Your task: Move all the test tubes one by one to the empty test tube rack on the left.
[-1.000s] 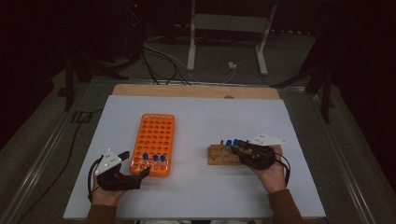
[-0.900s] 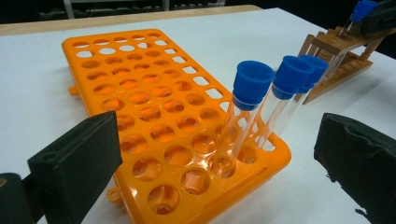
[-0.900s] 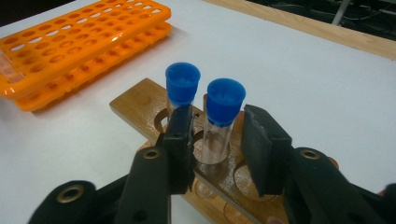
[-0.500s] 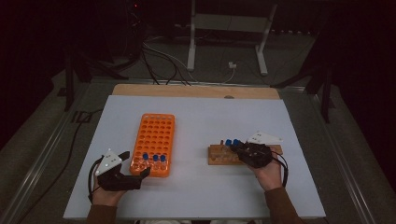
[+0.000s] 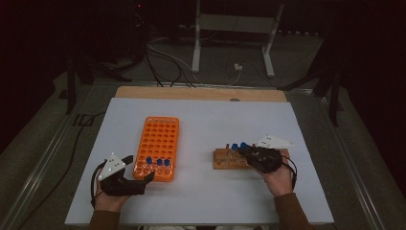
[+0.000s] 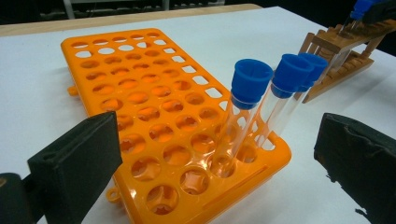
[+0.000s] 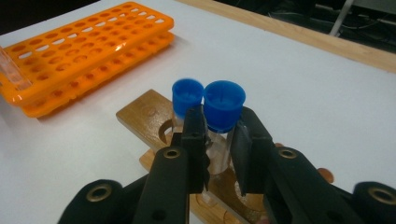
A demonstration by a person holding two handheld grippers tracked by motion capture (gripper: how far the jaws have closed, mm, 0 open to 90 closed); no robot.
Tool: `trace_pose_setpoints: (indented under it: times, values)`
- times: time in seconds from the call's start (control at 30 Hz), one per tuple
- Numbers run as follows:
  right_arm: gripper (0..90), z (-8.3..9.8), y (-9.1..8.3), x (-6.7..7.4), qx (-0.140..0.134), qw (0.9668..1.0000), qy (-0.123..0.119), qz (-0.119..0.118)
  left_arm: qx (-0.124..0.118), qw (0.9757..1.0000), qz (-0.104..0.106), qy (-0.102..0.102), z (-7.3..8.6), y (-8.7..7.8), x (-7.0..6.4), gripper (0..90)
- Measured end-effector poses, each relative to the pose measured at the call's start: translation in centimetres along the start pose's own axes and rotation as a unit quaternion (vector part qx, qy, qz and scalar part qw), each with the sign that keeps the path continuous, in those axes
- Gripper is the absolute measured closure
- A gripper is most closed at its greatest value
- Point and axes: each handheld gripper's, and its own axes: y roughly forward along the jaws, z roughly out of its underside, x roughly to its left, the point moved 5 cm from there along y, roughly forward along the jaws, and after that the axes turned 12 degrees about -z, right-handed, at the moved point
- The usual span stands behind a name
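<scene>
The right tool [image 7: 218, 140] had just closed, clamped on a blue-capped tube [image 7: 223, 122] in the wooden rack [image 5: 229, 158] at the desk's [image 5: 206, 120] four o'clock, open desk beyond. The left tool [image 6: 219, 154] stood apart around the orange rack's [image 6: 154, 107] three tubes [image 6: 261, 102].

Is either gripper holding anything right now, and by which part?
The right gripper has just closed on a tube in the wooden rack, gripping its clear body just below the blue cap. The left gripper holds nothing.

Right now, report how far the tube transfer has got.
Done: three blue-capped tubes stand in the orange rack. In hand: the right tool has just closed on a capped tube in the wooden rack. Left: lifting it across, then the second tube there.
</scene>
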Motion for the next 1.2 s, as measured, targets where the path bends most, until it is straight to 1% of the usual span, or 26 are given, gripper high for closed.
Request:
trace_pose_setpoints:
  times: [0.2, 0.4, 0.57, 0.77, 1.07, 1.2]
  values:
    - [76.7, -1.1, -0.7, 0.2, -0.007, 0.9999, -0.006, 0.005, 0.001, 1.0000, 0.001, 0.003, 0.0, 0.0, -0.2, 1.1]
    - [76.7, -1.9, -1.4, 0.5, -0.020, 0.9998, -0.001, -0.003, -0.001, 1.0000, 0.001, 0.005, -0.1, -0.1, -0.2, 1.0]
    - [76.7, -2.5, -2.0, 0.7, -0.023, 0.9997, -0.005, 0.000, -0.001, 1.0000, 0.002, 0.007, -0.2, -0.1, -0.4, 1.1]
    - [76.7, -3.6, -2.8, 1.1, -0.033, 0.9994, -0.011, -0.002, 0.001, 0.9999, 0.004, 0.013, -0.3, -0.1, -0.7, 1.1]
    - [76.7, -4.8, -3.7, 1.8, -0.035, 0.9991, -0.022, -0.009, -0.002, 0.9997, 0.005, 0.023, -0.9, -0.4, -1.2, 1.1]
    - [76.7, -5.1, -4.0, 2.1, -0.031, 0.9991, -0.022, -0.016, -0.006, 0.9997, 0.006, 0.023, -1.5, -0.5, -1.4, 1.1]
